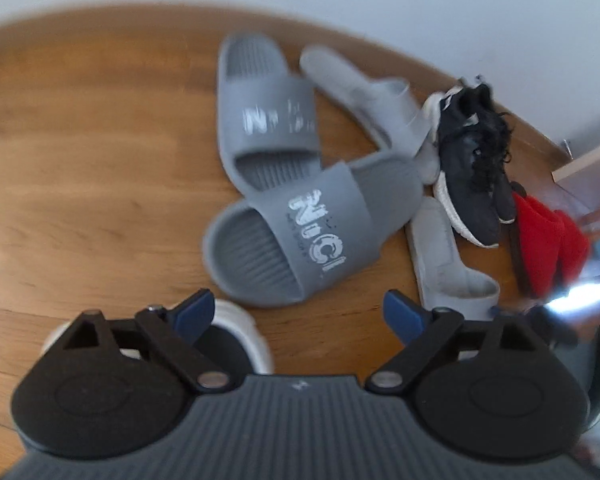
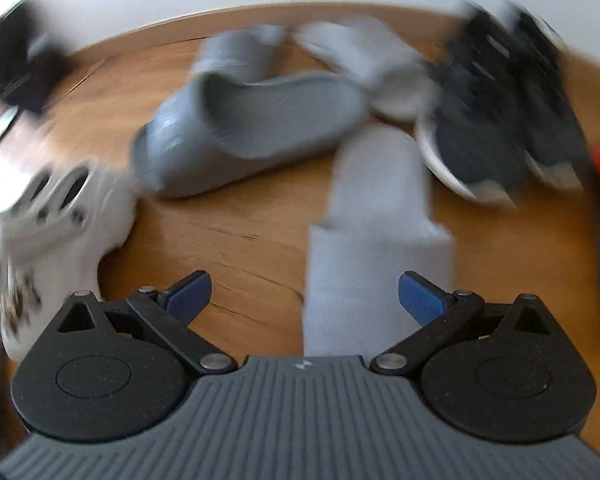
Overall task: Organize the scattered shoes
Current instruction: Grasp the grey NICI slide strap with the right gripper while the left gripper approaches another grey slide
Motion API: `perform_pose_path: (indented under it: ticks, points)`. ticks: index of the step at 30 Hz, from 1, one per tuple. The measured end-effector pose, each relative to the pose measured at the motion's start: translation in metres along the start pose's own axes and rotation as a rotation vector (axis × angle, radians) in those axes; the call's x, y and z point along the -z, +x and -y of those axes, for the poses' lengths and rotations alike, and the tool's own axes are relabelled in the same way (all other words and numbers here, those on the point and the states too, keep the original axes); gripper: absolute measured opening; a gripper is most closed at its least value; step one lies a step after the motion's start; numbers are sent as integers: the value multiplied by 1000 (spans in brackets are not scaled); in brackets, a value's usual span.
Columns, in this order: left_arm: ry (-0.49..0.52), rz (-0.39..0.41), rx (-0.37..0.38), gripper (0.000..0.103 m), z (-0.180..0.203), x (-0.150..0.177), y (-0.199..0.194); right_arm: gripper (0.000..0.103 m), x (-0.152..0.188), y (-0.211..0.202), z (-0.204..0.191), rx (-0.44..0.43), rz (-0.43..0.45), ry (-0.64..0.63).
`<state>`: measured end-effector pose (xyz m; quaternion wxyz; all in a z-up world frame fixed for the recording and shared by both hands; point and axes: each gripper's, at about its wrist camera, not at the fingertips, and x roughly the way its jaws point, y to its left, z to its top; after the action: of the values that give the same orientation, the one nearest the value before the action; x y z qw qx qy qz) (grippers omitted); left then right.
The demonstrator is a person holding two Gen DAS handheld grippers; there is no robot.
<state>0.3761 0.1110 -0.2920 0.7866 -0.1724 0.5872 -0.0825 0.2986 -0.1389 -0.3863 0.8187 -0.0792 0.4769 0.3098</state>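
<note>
In the left wrist view two dark grey slides with white lettering lie crossed on the wooden floor [image 1: 80, 160], one farther off [image 1: 268, 120] and one nearer [image 1: 312, 232]. My left gripper [image 1: 298, 312] is open just short of the nearer slide's heel, with nothing between its fingers. Two light grey slippers [image 1: 364, 96] [image 1: 448, 264] and a black sneaker [image 1: 472, 168] lie to the right. The right wrist view is blurred. There my right gripper [image 2: 304, 294] is open over a light grey slipper [image 2: 380, 240], which lies between the fingers near the right one; the pads do not press on it.
A white shoe [image 1: 240, 332] lies under my left gripper's left finger. In the right wrist view a white perforated shoe [image 2: 60, 216] is at the left and black sneakers [image 2: 500, 120] at the right. A red fabric item [image 1: 548, 248] and a white wall [image 1: 420, 8] border the pile.
</note>
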Motion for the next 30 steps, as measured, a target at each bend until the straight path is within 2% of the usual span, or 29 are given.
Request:
perform_pose_path:
  ticks: [1, 4, 6, 8, 10, 12, 14, 16, 17, 19, 21, 24, 25, 26, 28, 30]
  points:
    - [-20, -17, -2, 90, -1, -4, 15, 98, 0, 3, -2, -8, -8, -54]
    - [-36, -62, 15, 90, 6, -13, 48, 100, 5, 14, -5, 40, -32, -159]
    - [-9, -87, 34, 92, 22, -15, 71, 100, 14, 17, -9, 124, -44, -256]
    - [4, -85, 51, 93, 35, -15, 81, 99, 20, 17, -6, 201, -51, -278]
    - [13, -77, 67, 93, 46, -14, 87, 99, 29, 15, 17, 345, -82, -224]
    - [29, -115, 110, 94, 68, -7, 96, 100, 33, 11, 41, 402, -109, -144]
    - [59, -166, 166, 94, 83, 1, 103, 98, 38, 4, 79, 450, -149, 2]
    - [180, -216, 275, 93, 104, 19, 104, 96, 47, -13, 122, 423, -159, 199]
    - [229, -226, 287, 94, 109, 24, 102, 96, 49, -18, 127, 414, -152, 222]
    - [372, -241, 271, 94, 117, 39, 90, 97, 52, -39, 132, 367, -83, 258]
    - [456, -240, 261, 94, 117, 45, 79, 97, 51, -50, 126, 338, -38, 268]
    - [591, -179, 214, 94, 99, 47, 51, 97, 48, -61, 114, 296, 26, 282]
    - [638, -116, 160, 94, 93, 45, 43, 97, 46, -62, 108, 282, 43, 276]
    - [687, -39, 80, 94, 86, 41, 35, 97, 44, -63, 102, 268, 60, 270]
    - [778, 133, -126, 94, 78, 28, 30, 97, 36, -59, 81, 219, 64, 198]
    - [840, 232, -240, 94, 74, 19, 33, 97, 32, -55, 72, 199, 59, 151]
